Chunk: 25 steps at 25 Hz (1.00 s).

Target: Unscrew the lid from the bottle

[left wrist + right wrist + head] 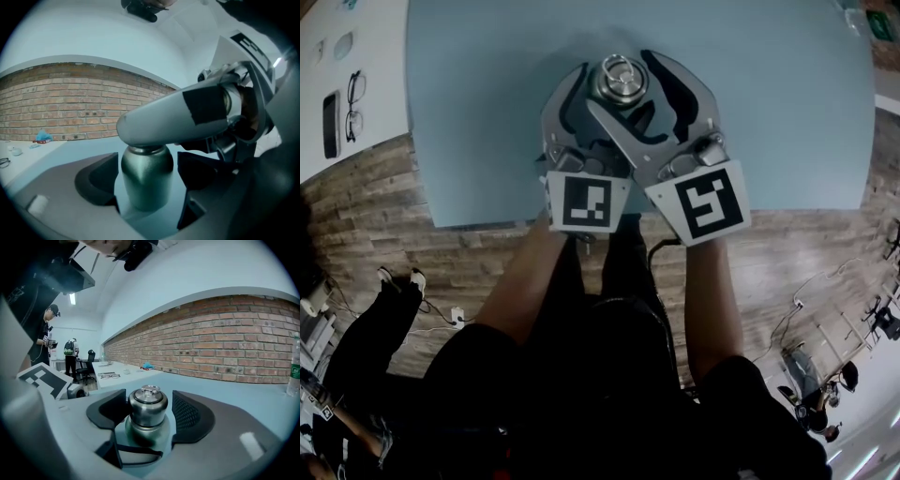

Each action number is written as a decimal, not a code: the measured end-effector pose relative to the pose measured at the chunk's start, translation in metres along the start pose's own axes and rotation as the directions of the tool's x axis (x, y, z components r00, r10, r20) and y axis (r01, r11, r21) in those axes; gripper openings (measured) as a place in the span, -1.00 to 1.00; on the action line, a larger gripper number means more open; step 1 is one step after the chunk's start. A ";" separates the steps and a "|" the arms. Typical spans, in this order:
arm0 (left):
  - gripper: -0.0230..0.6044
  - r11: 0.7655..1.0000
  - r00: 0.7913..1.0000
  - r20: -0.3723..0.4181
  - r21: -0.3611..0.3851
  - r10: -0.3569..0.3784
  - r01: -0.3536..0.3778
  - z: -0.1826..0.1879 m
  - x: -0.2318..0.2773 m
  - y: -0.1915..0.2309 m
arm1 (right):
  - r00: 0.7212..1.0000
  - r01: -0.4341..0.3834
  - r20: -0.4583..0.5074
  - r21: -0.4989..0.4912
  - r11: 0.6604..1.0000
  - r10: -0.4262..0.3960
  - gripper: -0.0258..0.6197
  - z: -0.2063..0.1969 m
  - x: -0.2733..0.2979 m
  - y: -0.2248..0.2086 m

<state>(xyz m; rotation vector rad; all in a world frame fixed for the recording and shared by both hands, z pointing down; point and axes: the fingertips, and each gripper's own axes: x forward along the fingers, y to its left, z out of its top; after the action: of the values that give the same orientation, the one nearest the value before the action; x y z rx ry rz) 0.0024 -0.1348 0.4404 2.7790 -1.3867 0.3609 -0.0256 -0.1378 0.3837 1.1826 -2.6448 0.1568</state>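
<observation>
A small steel bottle stands upright on the blue table [769, 112]; its ringed lid [620, 79] shows from above between both grippers. In the left gripper view the bottle's body [146, 187] sits between the black pads [101, 180], a thin gap on each side; my left gripper [147, 173] is open around it. A grey finger [187, 115] of the right gripper crosses over the bottle's top there. In the right gripper view the lid [148, 403] stands between the ribbed pads [190, 416] of my right gripper [149, 411], which is open, the right pad clearly apart from it.
A white desk at the left carries glasses [354, 103] and a phone [331, 124]. The blue table's near edge [487, 223] lies just below the grippers. A plastic bottle [294, 366] stands at the far right before a brick wall. People stand in the room's background [47, 341].
</observation>
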 end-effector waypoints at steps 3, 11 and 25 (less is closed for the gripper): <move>0.32 1.000 1.000 -0.001 0.007 0.002 -0.002 0.000 0.000 -0.003 | 1.000 -0.012 0.002 0.005 1.000 0.012 0.05 -0.001 -0.001 0.000; 0.29 1.000 1.000 -0.002 0.009 0.004 -0.004 0.002 0.000 -0.002 | 0.999 -0.035 0.000 -0.007 0.999 0.035 -0.02 -0.003 -0.002 0.002; 0.21 0.999 0.999 0.004 0.025 -0.042 0.042 0.005 0.001 -0.003 | 0.995 -0.096 0.011 -0.042 0.995 0.096 -0.11 -0.004 -0.005 0.005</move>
<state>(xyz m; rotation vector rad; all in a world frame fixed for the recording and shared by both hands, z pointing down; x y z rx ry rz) 0.0068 -0.1343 0.4363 2.8261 -1.3310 0.3731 -0.0256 -0.1303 0.3858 1.0479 -2.7036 0.1115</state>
